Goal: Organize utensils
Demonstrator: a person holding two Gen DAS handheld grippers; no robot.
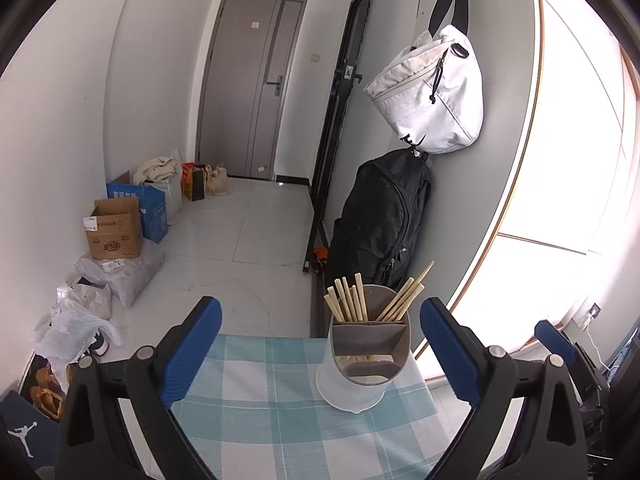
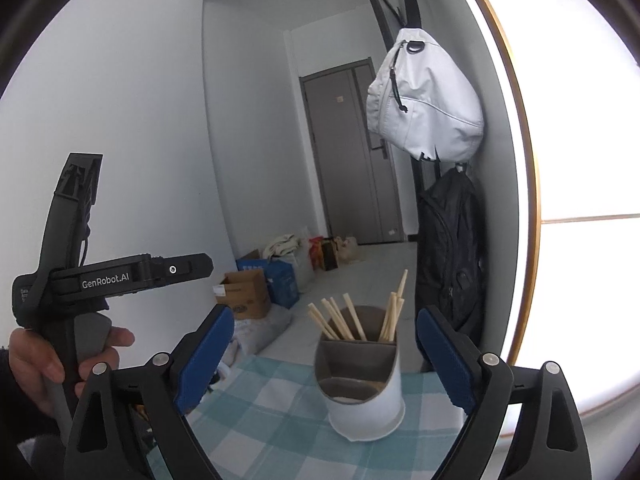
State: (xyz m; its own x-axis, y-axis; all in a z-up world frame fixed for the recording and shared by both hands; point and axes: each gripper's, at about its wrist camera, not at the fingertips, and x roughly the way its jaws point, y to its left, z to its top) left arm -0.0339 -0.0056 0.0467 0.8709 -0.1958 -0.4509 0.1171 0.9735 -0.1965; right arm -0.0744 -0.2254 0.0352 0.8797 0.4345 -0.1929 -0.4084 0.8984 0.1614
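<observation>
Checked tabletop by a hallway, with the holder standing at its far edge.

Both my grippers hang back from the holder with fingers spread wide and nothing between them: the left gripper and the right gripper each frame it. Chopsticks already stand in its rear compartments, long axes near upright, one bundle leaning left, the other leaning right, tips up. I see no loose utensil on the cloth, so I judge the sorting mostly done. For any further stick, I would pinch mid-shaft, keep it vertical, and lower it clear of the dividers.
</observation>
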